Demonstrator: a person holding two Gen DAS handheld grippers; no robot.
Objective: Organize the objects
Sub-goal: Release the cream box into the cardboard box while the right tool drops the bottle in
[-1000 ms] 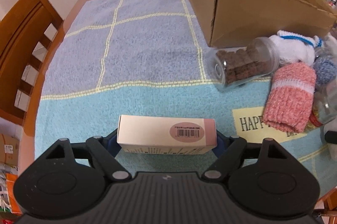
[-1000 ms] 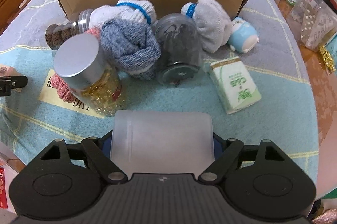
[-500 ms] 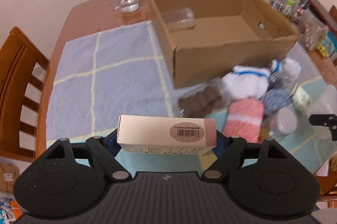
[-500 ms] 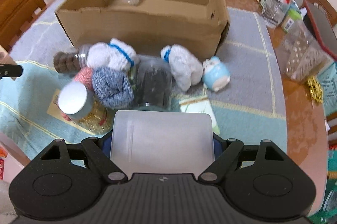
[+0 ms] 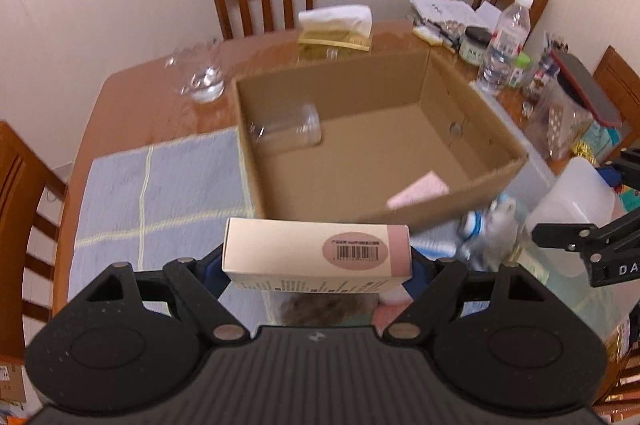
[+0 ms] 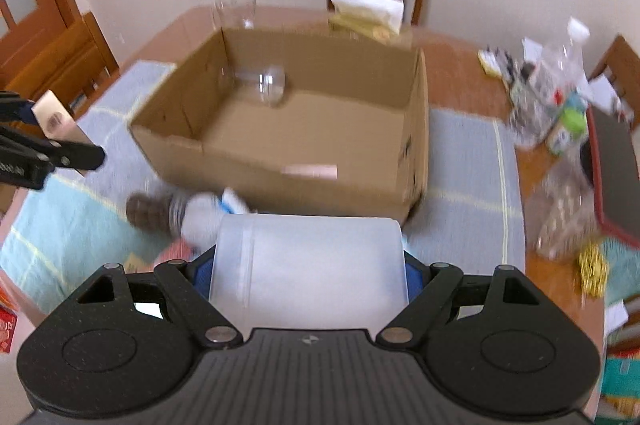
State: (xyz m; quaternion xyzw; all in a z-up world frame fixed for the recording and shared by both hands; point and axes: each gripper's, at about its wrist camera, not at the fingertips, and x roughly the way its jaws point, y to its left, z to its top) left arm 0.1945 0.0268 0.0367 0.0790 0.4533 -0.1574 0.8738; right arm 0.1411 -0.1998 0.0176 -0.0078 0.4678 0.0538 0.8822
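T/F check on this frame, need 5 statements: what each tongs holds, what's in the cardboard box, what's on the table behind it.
1. The left tongs grip a barcoded carton. True.
2. The right tongs are empty. False: they hold a frosted plastic container.
3. The cardboard box holds nothing. False: a clear jar lies on its side inside, and a pink flat item sits near the front wall.
4. A tissue box stands on the table beyond the cardboard box. True.
5. The jar of brown pieces is inside the cardboard box. False: it lies on the cloth outside, in front of it.
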